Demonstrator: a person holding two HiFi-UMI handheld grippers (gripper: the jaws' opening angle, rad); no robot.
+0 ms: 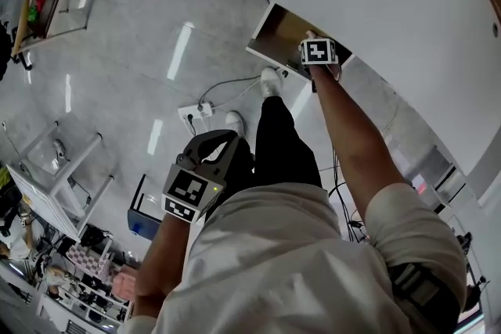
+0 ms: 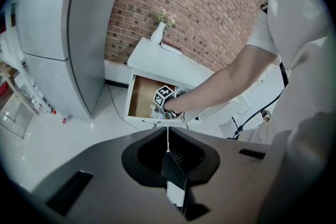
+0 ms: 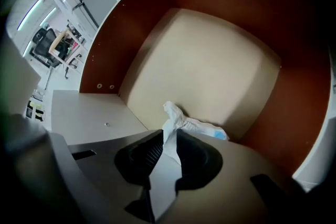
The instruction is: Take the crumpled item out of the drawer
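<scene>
The drawer (image 1: 276, 29) stands pulled out from under a white cabinet top (image 1: 376, 4). My right arm reaches into it; the marker cube (image 1: 318, 52) shows at the drawer's edge, the jaws hidden there. In the right gripper view a crumpled white paper with a blue patch (image 3: 195, 124) lies on the beige drawer bottom (image 3: 210, 65) near a corner. My right gripper (image 3: 169, 136) is shut on one end of that paper, which runs back between the jaws. My left gripper (image 2: 168, 139) is shut with nothing in it, held low by the person's body (image 1: 219, 143), far from the drawer (image 2: 139, 98).
Red-brown drawer walls (image 3: 131, 13) close in around the paper. A white vase with flowers (image 2: 159, 32) stands on the cabinet before a brick wall. A tall grey cabinet (image 2: 58, 34) stands to the left. A power strip (image 1: 197, 112) and cables lie on the floor.
</scene>
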